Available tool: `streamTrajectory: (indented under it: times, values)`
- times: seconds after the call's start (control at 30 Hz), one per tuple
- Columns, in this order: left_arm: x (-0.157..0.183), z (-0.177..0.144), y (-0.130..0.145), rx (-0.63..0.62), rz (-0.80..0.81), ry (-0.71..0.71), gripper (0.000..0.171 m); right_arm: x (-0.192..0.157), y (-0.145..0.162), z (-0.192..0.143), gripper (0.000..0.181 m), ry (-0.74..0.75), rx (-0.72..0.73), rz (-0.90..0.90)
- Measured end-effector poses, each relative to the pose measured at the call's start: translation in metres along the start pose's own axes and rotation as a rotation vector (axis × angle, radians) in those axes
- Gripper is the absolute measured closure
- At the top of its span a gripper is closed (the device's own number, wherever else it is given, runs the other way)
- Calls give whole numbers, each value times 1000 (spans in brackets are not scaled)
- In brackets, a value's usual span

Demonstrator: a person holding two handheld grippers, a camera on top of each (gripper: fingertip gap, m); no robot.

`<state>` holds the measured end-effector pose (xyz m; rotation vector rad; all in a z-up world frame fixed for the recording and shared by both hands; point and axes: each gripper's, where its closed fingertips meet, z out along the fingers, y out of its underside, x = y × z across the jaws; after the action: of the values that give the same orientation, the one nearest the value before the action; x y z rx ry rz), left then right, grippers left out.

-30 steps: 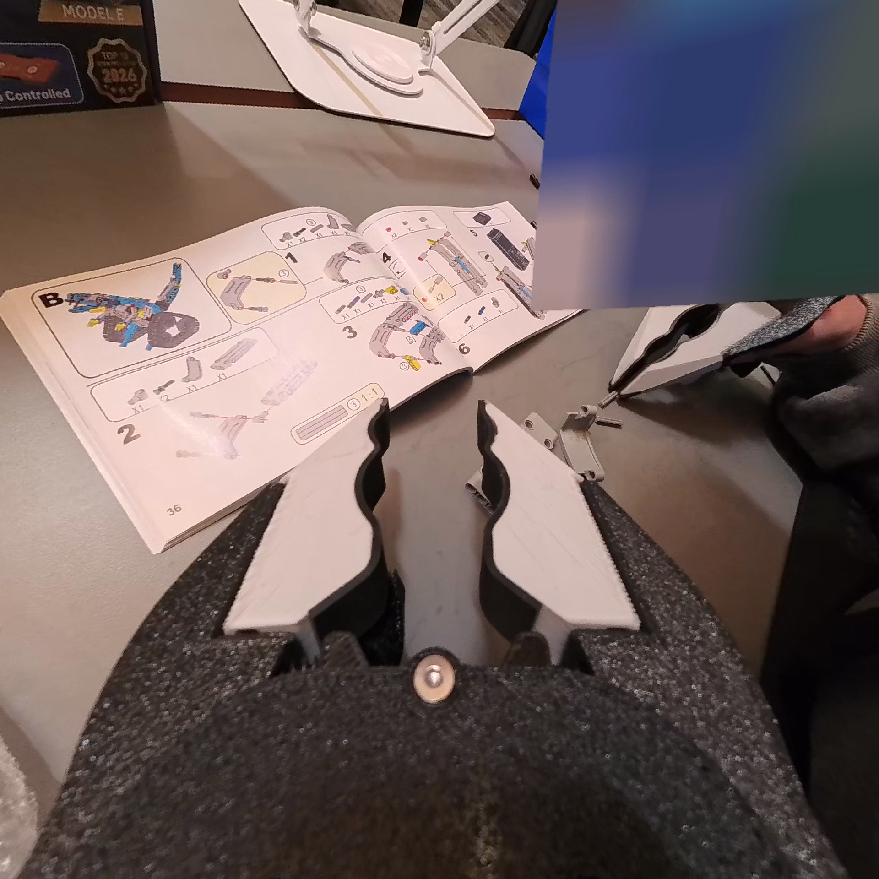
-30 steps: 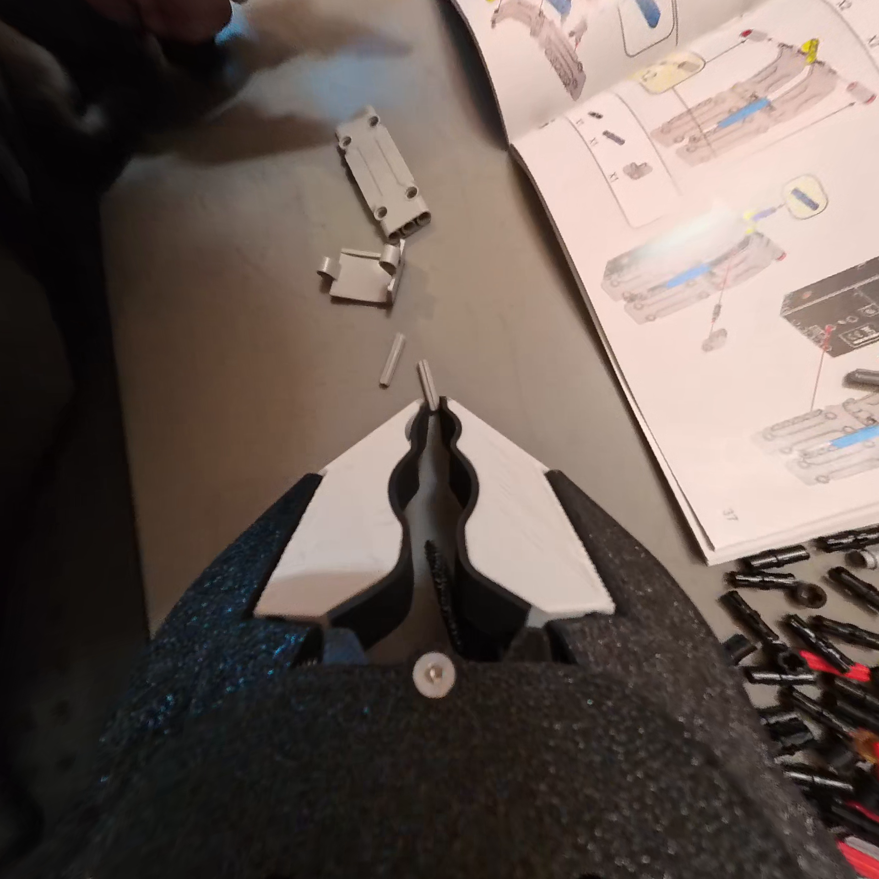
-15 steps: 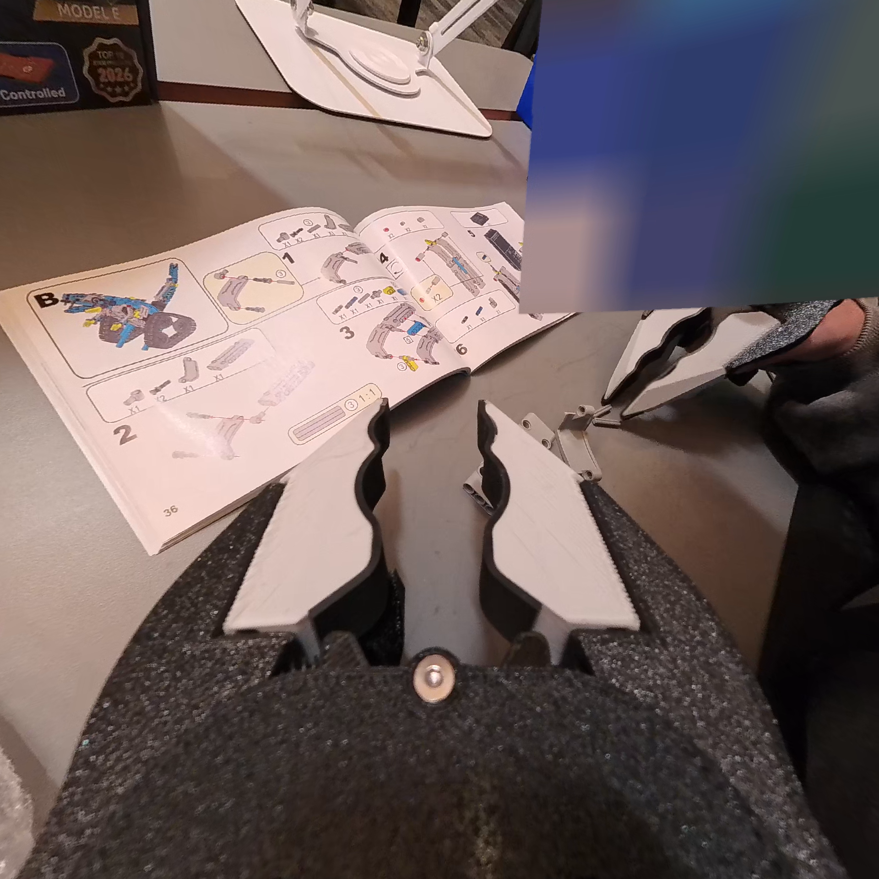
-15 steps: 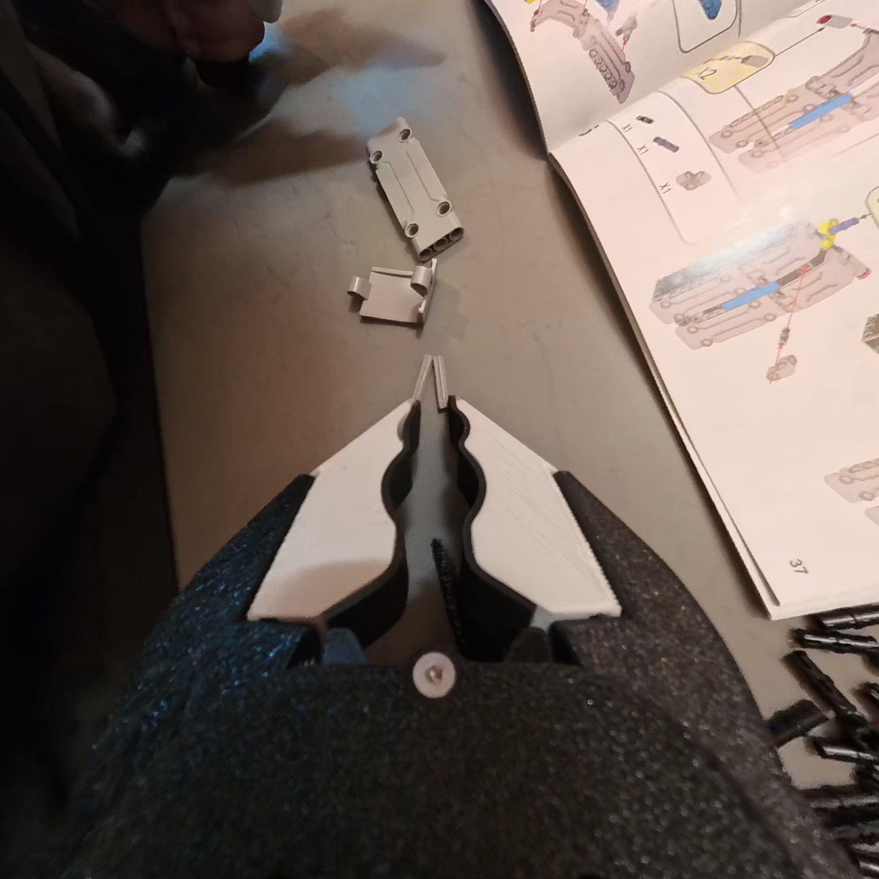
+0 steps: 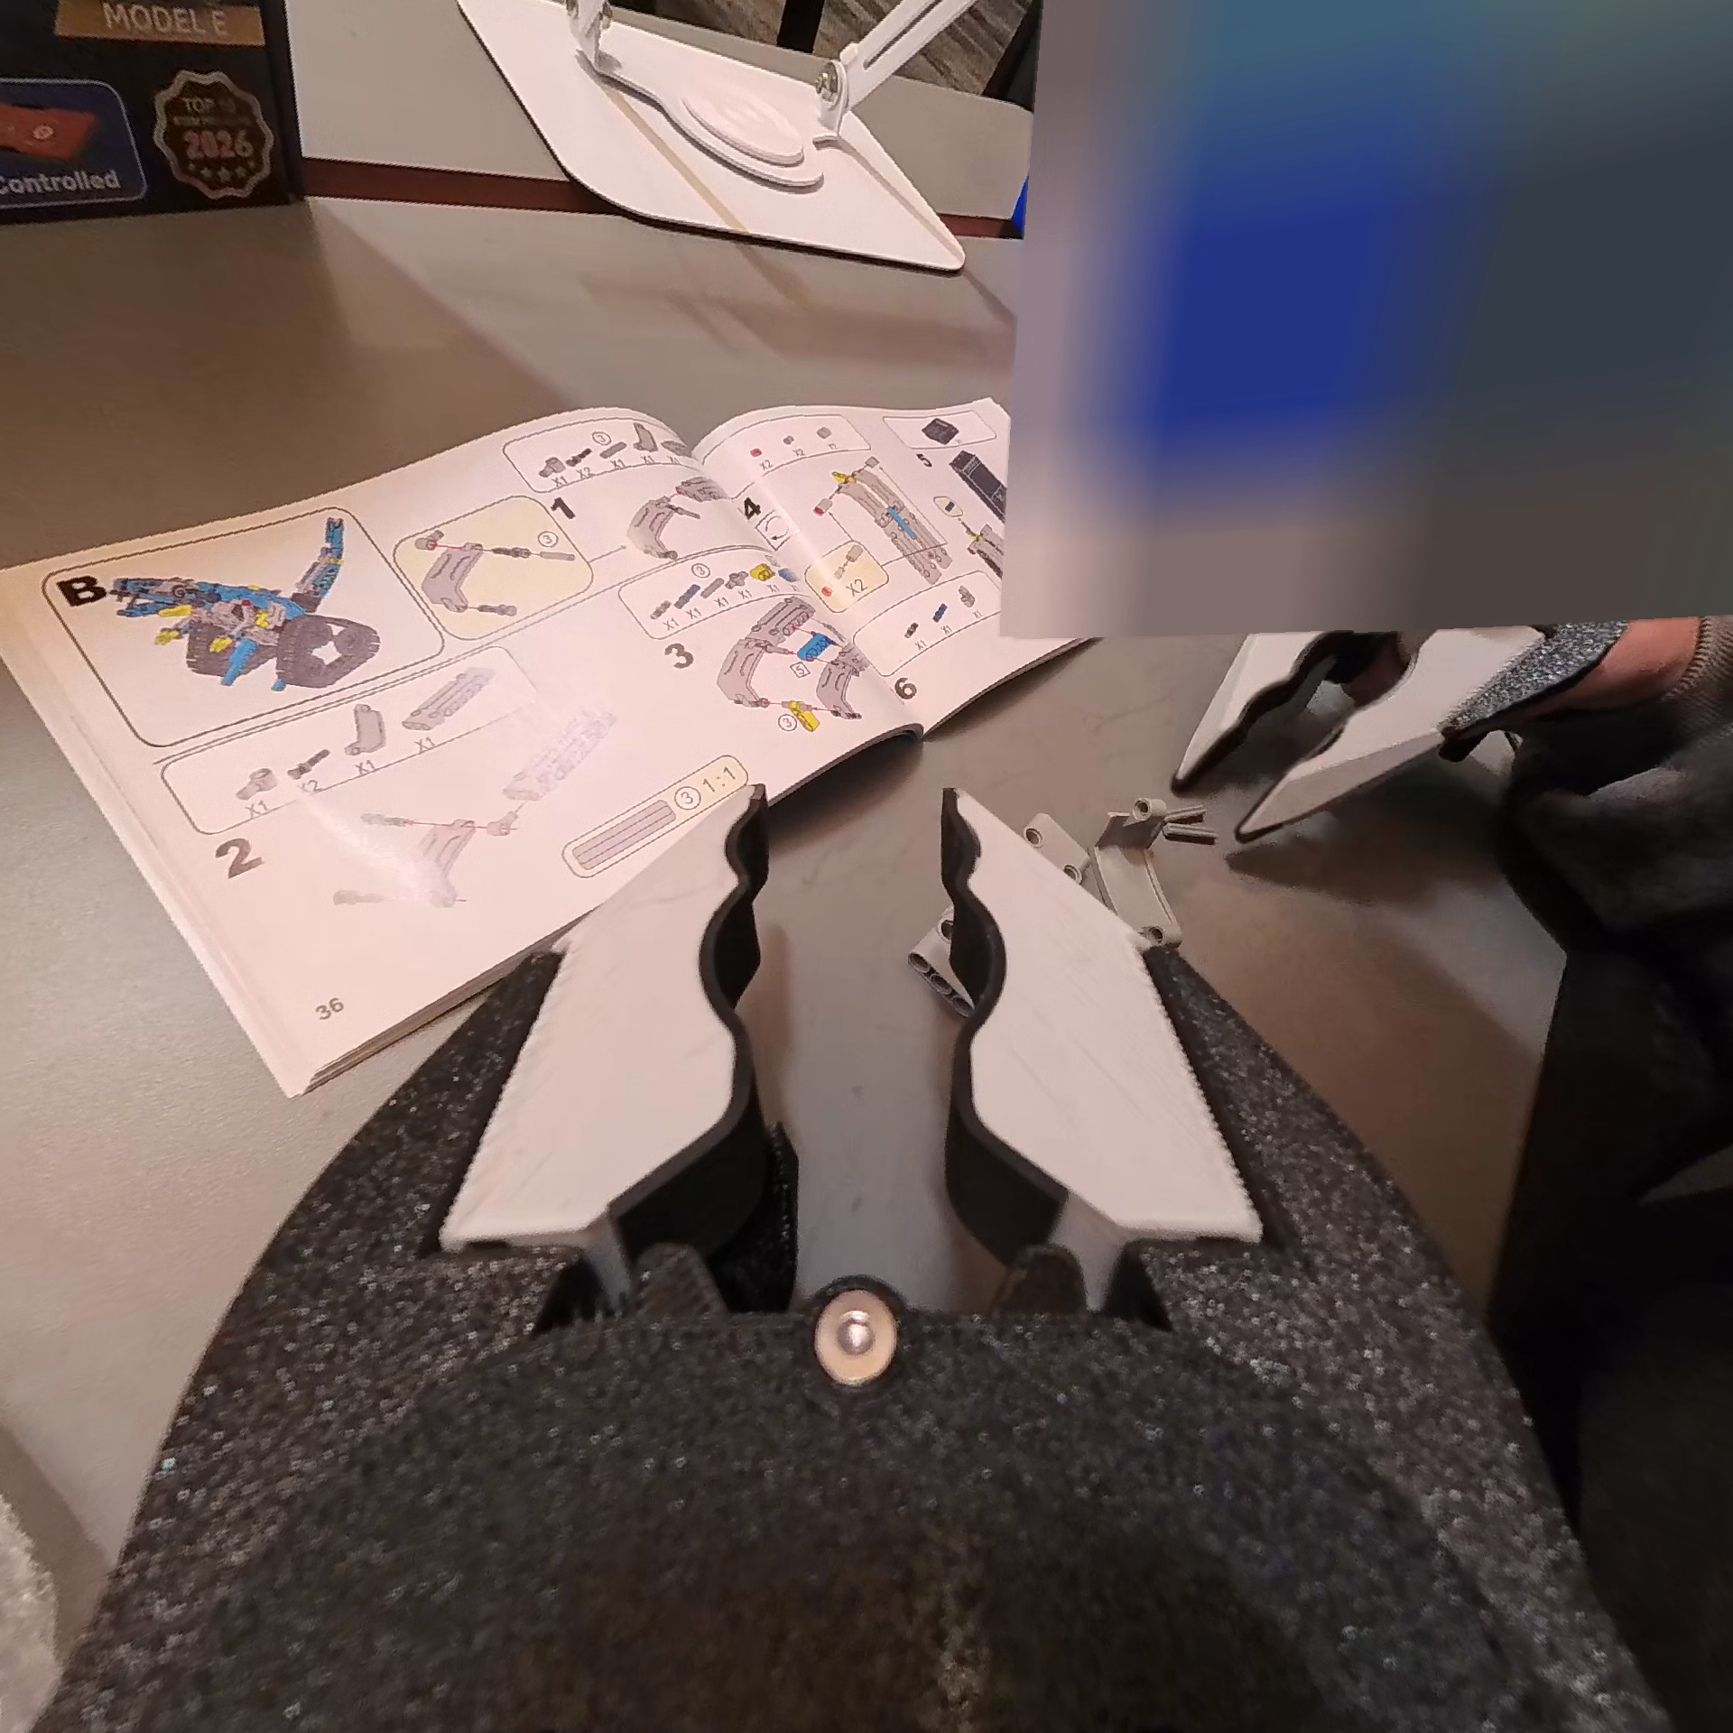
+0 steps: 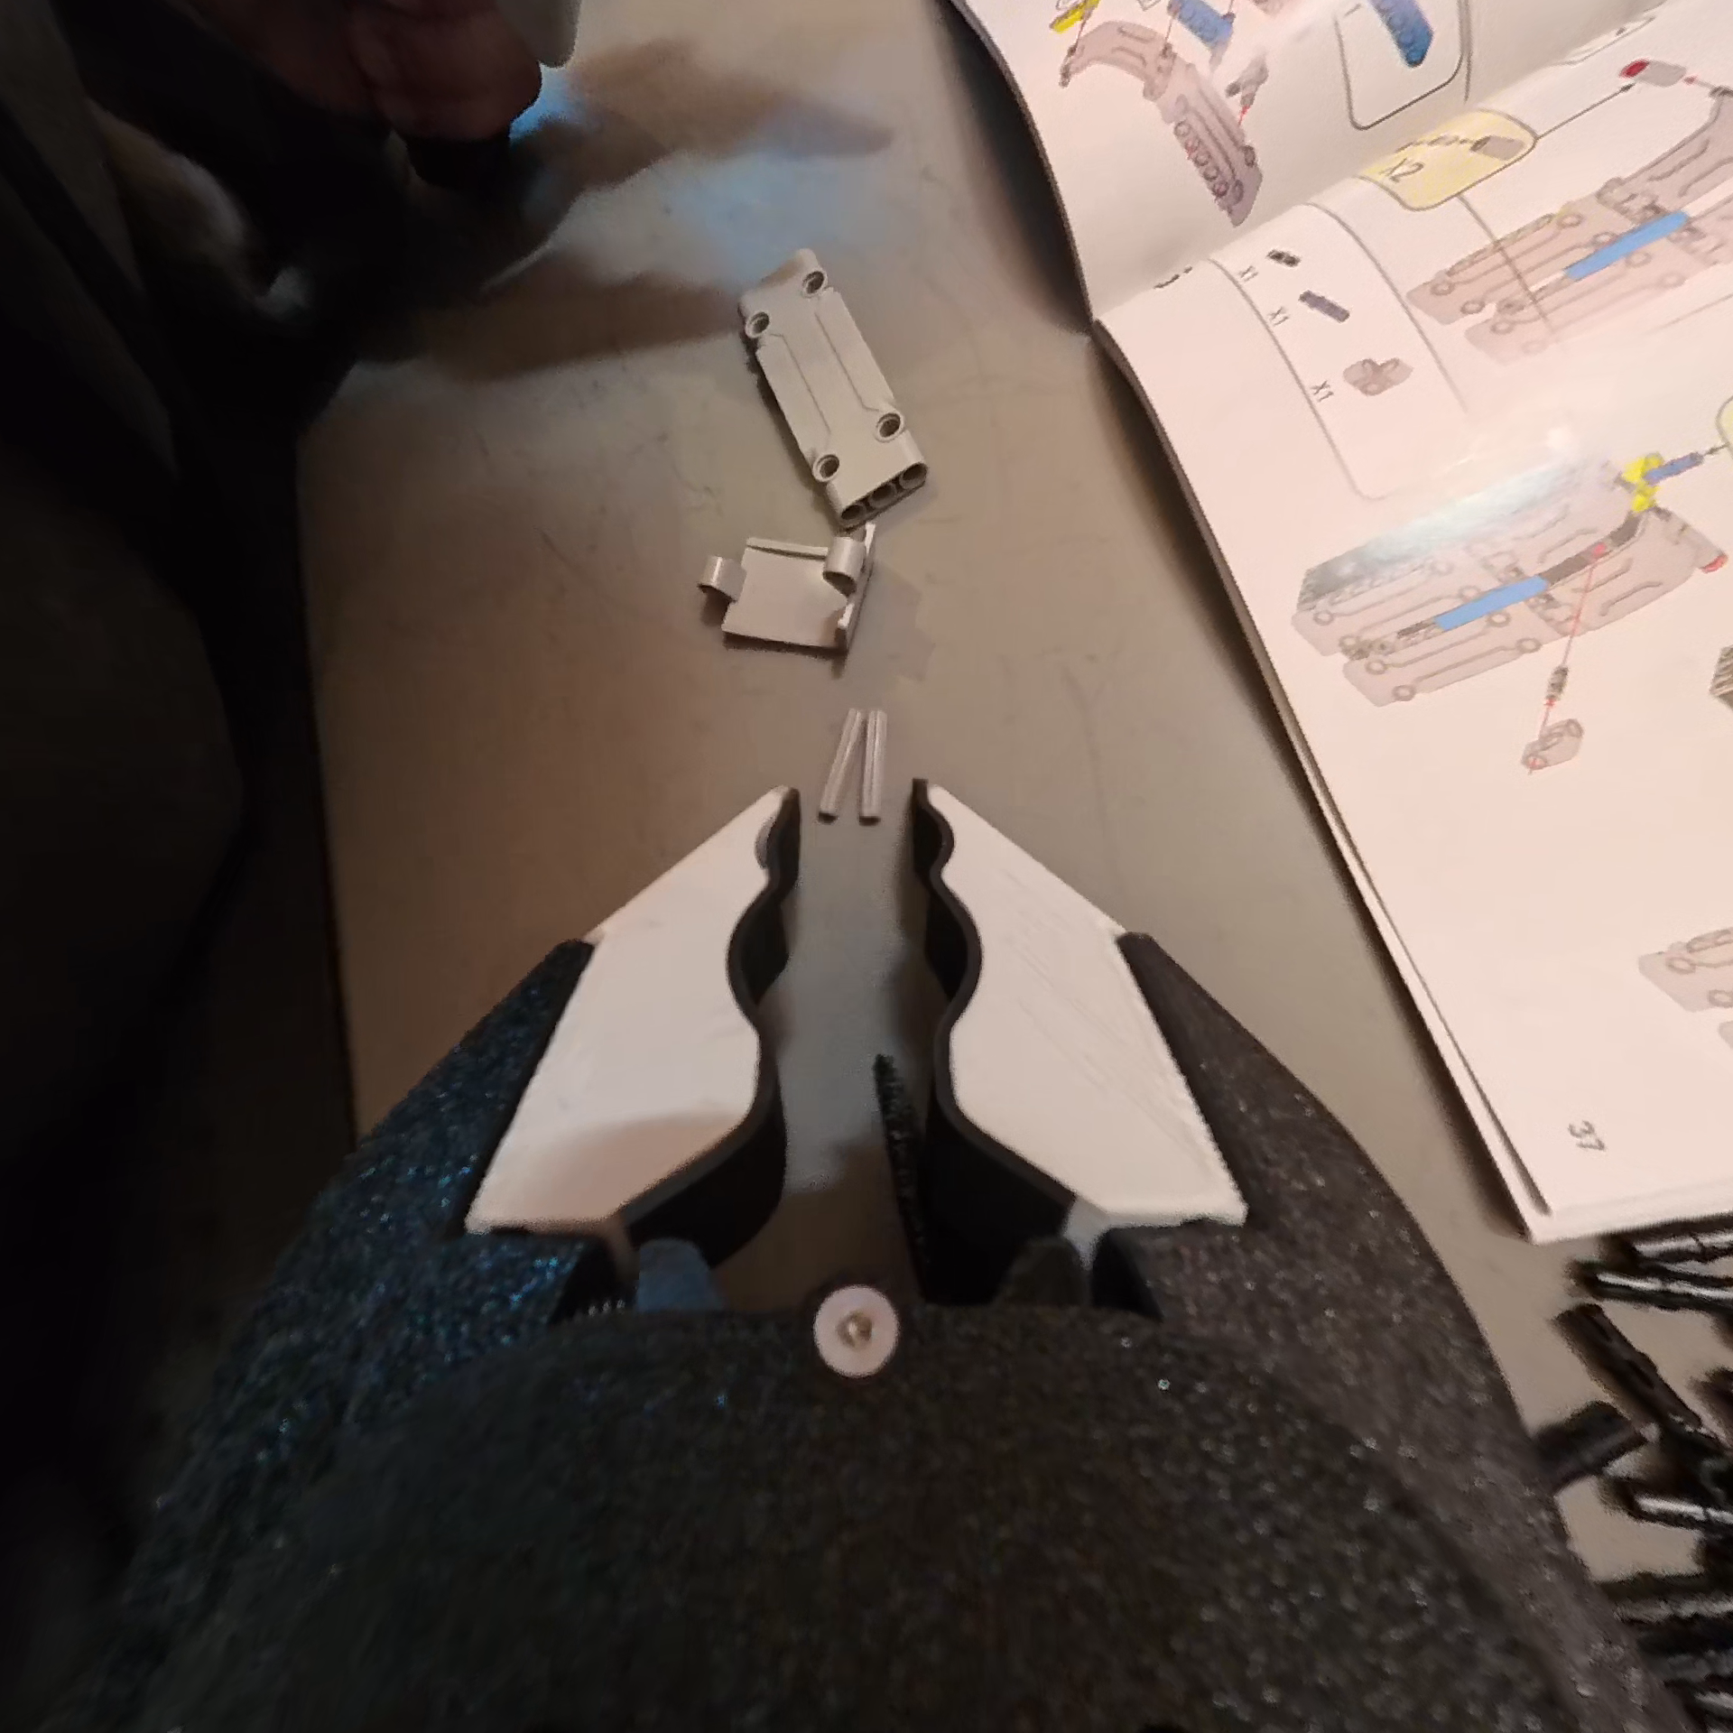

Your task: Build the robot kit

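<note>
My right gripper (image 6: 853, 795) is open and empty, low over the grey table. Two small grey pins (image 6: 853, 764) lie side by side just ahead of its tips. Beyond them lie a small grey panel piece (image 6: 797, 600) and a long flat grey panel (image 6: 830, 384). My left gripper (image 5: 851, 802) is open and empty, held above the table by the near edge of the open instruction booklet (image 5: 469, 703). In the left wrist view the right gripper (image 5: 1214, 806) shows at the right, next to the pins (image 5: 1186, 825) and the grey panel pieces (image 5: 1125, 872).
The booklet (image 6: 1407, 563) fills the right of the right wrist view, with several black pins (image 6: 1669, 1407) below it. A person's hand (image 6: 441, 56) is at the top left. A white stand base (image 5: 750, 150) and a dark box (image 5: 141, 103) stand at the back. The left gripper's tips are roughly 15 cm from the right gripper's.
My right gripper was shut on one grey pin, carried it beside the other pin and opened. The pin now lies on the table. My left gripper has not moved.
</note>
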<state>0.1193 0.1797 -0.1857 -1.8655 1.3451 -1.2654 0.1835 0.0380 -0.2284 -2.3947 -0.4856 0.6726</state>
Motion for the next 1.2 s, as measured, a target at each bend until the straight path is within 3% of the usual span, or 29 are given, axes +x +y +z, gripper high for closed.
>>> streamTrajectory:
  times: [0.47, 0.57, 0.67, 0.73, 0.83, 0.87, 0.9, 0.97, 1.03, 1.2]
  values:
    - [-1, 0, 1, -3, -1, -1, 136, -5, 1, -2, 164, -18, -15, -14]
    - [-1, 0, 1, -2, -3, -1, 136, 12, -9, -28, 164, 81, 65, -13]
    - [-1, 0, 0, -2, -5, 0, 136, 59, -12, -85, 166, 347, 178, 92]
    - [-1, 0, 0, -3, -2, -3, 136, 93, 4, -127, 166, 537, 215, 213]
    - [0, 0, 0, -4, -3, 1, 136, 131, 52, -169, 168, 766, 136, 401]
    - [0, 1, 1, -6, -3, 3, 136, 138, 67, -176, 168, 815, 99, 458]
    - [0, 1, 1, -7, -1, 1, 135, 141, 77, -180, 181, 841, 71, 490]
    - [0, 1, 1, -7, -1, 0, 136, 143, 84, -184, 181, 870, 66, 550]
    - [-1, 1, 1, -6, -5, 0, 136, 140, 85, -180, 167, 858, 45, 586]
    - [0, 1, 2, -11, -6, 4, 135, 136, 79, -166, 166, 880, -35, 517]
